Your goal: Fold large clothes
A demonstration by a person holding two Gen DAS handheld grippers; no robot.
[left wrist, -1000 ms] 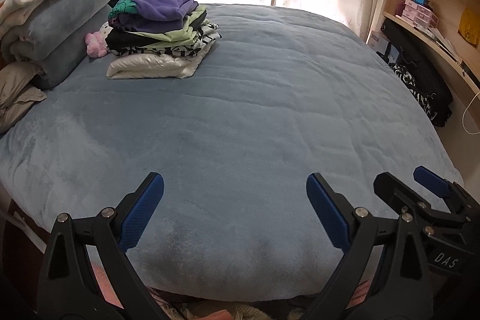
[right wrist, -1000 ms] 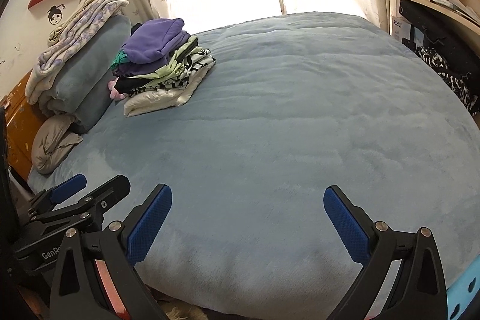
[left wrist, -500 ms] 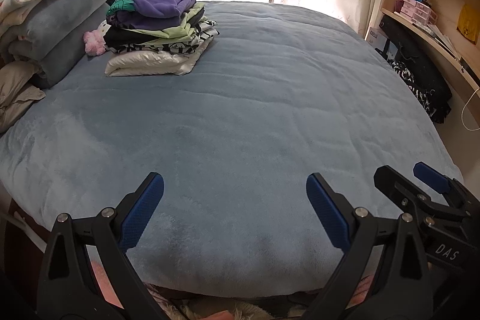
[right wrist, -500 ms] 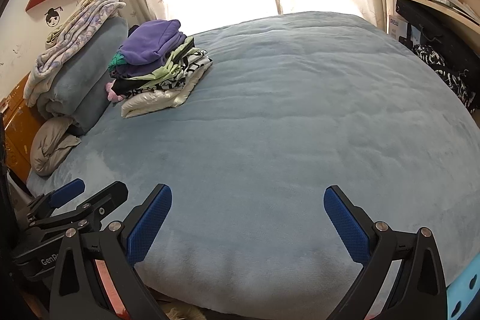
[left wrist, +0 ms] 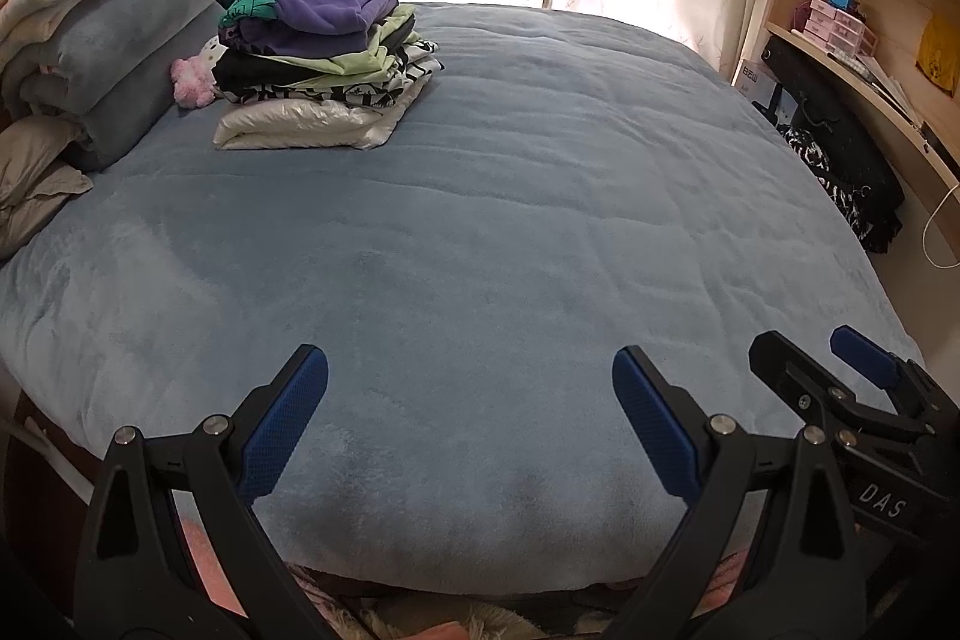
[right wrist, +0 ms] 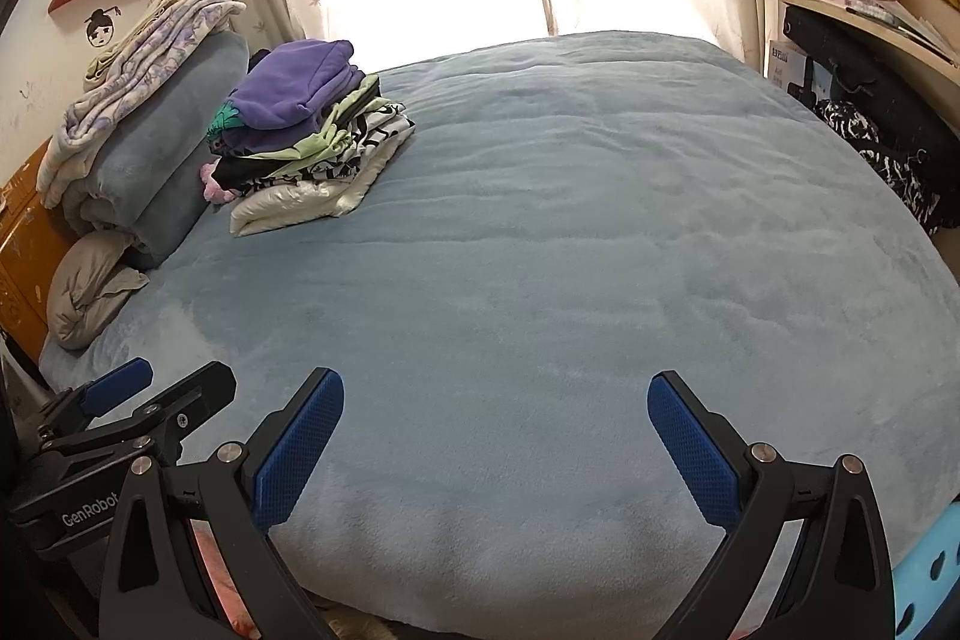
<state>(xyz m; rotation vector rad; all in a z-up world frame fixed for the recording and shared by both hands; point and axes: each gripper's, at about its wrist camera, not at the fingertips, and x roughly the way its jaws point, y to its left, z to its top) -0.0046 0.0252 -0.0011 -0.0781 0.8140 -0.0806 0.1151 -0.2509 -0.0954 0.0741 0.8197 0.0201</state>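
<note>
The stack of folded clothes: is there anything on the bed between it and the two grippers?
Nothing visible. Only bare blue blanket lies between the open left gripper, the open right gripper and the stack of folded clothes.

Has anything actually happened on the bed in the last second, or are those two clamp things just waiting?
Almost nothing. Both cameras drift slightly; nothing was grabbed or released. The left hand-held gripper and right hand-held gripper stay open and empty above the blue blanket, and the folded clothes pile sits untouched.
</note>
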